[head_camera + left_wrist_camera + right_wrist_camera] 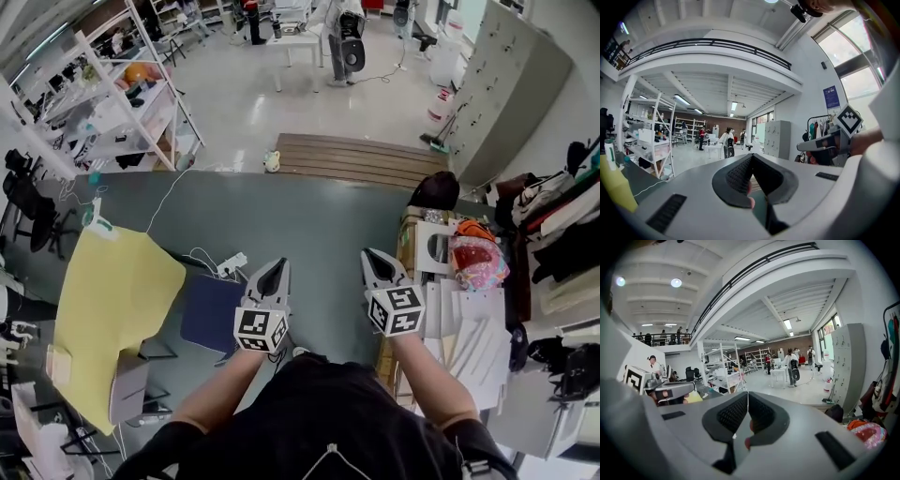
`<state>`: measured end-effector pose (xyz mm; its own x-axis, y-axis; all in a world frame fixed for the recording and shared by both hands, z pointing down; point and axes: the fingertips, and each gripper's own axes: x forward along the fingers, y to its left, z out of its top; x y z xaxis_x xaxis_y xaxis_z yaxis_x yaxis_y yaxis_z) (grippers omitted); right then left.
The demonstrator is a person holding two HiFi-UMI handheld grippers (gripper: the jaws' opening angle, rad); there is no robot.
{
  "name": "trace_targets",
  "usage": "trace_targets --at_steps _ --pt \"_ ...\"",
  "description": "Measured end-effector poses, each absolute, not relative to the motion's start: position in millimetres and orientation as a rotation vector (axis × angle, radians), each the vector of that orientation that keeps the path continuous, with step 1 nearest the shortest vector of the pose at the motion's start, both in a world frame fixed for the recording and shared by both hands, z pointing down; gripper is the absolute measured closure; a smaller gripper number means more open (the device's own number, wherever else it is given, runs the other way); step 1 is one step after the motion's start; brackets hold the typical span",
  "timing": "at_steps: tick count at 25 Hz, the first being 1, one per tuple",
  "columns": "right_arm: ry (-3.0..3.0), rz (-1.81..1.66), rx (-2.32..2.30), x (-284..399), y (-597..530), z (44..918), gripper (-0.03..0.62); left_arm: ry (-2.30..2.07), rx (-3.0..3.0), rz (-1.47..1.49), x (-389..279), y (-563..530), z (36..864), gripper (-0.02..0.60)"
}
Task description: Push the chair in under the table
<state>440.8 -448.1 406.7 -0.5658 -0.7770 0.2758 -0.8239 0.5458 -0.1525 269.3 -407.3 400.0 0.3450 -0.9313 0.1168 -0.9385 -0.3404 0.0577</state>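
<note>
The left gripper (274,270), jaws closed on nothing like the right gripper (373,258), is the nearer one to the blue chair (210,314), which stands just to its left, beside the yellow-covered table (111,300).

No lettering is legible; the blue wall poster (831,97) is too small.

Blue chair (211,312) upright, beside yellow-covered table (112,291).

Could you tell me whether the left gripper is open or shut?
Shut: the left gripper shows its pads meeting in its own view, nothing between them.
</note>
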Motion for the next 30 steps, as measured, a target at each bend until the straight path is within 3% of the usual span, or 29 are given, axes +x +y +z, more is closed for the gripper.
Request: trace_targets --at_steps 14,30 --pt "-2.714 0.384 0.995 334 -544 426 0.579 -1.987 2.224 0.106 188 -464 420 0.572" --pt "-2.828 0.27 0.107 137 -627 423 0.579 -2.6 1.492 0.068 59 -472 408 0.572"
